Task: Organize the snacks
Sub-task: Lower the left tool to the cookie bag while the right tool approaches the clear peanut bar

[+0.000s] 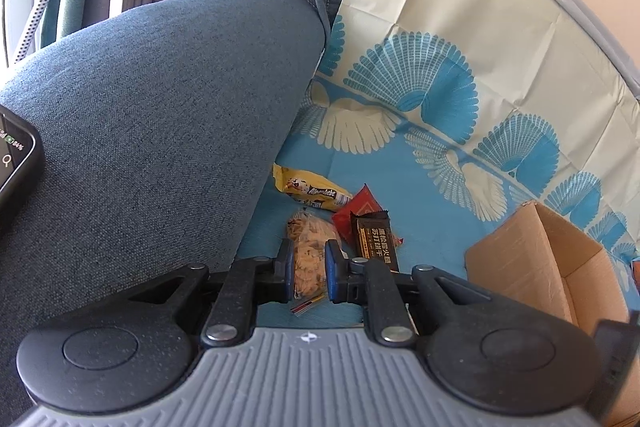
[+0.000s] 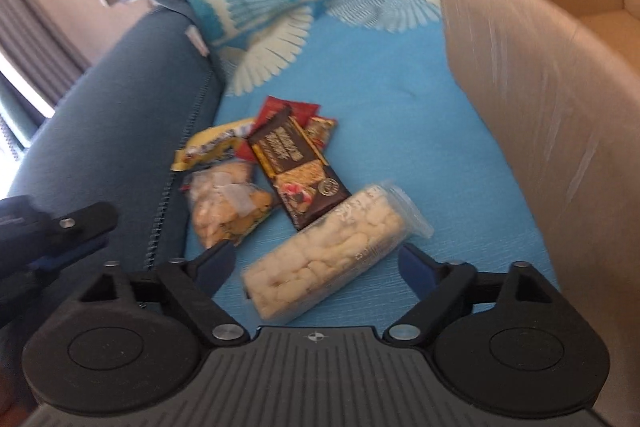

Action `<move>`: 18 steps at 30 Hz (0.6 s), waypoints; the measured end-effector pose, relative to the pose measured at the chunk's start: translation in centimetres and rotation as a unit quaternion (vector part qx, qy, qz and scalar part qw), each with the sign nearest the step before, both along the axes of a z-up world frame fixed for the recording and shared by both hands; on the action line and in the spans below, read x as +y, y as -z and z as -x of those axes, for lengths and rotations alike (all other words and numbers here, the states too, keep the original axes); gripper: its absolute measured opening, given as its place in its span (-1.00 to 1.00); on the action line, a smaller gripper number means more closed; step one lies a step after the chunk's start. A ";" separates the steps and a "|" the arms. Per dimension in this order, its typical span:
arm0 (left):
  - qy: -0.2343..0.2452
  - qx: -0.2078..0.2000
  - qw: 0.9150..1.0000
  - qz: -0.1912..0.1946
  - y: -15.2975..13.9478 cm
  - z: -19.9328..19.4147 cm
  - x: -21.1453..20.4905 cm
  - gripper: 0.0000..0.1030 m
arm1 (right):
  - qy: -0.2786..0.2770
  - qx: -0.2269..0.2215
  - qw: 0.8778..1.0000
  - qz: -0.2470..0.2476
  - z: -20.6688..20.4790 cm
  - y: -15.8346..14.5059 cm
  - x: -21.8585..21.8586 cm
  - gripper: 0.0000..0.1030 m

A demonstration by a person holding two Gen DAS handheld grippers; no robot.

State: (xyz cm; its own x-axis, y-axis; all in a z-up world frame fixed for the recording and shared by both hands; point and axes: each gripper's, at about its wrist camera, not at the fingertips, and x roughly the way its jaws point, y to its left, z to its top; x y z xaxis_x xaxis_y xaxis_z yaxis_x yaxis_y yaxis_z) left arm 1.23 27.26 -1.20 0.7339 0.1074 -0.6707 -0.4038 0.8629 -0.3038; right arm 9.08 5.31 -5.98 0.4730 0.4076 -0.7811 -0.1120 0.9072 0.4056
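Several snack packets are seen lying loose on the blue patterned cloth, heaped beside the grey-blue fabric sofa arm: a yellow wrapped bar at the far left, a red sachet behind, a dark brown biscuit packet in the middle, and a clear bag of small brown biscuits at the near left. A clear plastic tube of pale puffed snacks lies nearest, slanted, apart from the heap. The open brown cardboard box stands to the right; only part of its inside is shown, and nothing is seen in that part, so little or none of the sorting is judged done, with the whole heap left to be moved.

The clear biscuit bag is pinched by the left gripper, its blue pads pressed against the bag's sides near its lower end; the bag appears not yet lifted clear of the cloth. The right gripper is spread wide, and the clear tube lies between its fingers, untouched by either pad, its near end closest to the jaws.
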 end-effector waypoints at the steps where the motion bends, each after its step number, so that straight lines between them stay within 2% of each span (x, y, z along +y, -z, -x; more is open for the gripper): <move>1: 0.002 0.002 1.000 -0.002 0.1 -0.2 -0.1 -0.67 | 0.005 0.008 1.000 0.000 -0.4 0.5 0.2 0.77; 3: 0.005 0.004 1.000 -0.004 0.3 -0.5 -0.1 -0.66 | 0.007 0.012 1.000 0.005 -1.0 1.1 0.7 0.78; 8: 0.003 0.006 1.000 -0.002 0.6 -1.1 -0.2 -0.56 | -0.022 -0.018 0.998 0.054 -1.5 1.3 2.2 0.79; 10: 0.002 0.007 1.000 -0.001 0.7 -1.3 -0.3 -0.50 | -0.044 -0.031 0.994 0.093 -1.4 1.3 2.7 0.64; 12: 0.001 0.008 1.000 -0.003 0.7 -1.5 -0.5 -0.45 | -0.055 -0.037 0.991 0.117 -1.2 1.0 2.6 0.33; 13: 0.001 0.009 1.000 -0.005 0.7 -1.6 -0.6 -0.44 | -0.059 -0.037 0.990 0.120 -1.2 0.9 2.3 0.27; 15: 0.000 0.011 1.000 -0.006 0.8 -1.6 -0.6 -0.44 | -0.063 -0.036 0.990 0.124 -1.2 0.8 1.5 -0.06; 18: -0.001 0.011 1.000 -0.005 0.9 -1.5 -0.5 -0.44 | -0.066 -0.032 0.990 0.123 -1.0 0.4 0.4 -0.26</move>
State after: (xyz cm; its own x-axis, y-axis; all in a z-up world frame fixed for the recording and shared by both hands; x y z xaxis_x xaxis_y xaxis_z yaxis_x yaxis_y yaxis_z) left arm 2.73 26.78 -2.08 0.7193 0.1158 -0.6849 -0.4123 0.8647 -0.2868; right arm 10.09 5.72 -6.35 0.4799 0.2702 -0.8347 -0.2543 0.9534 0.1624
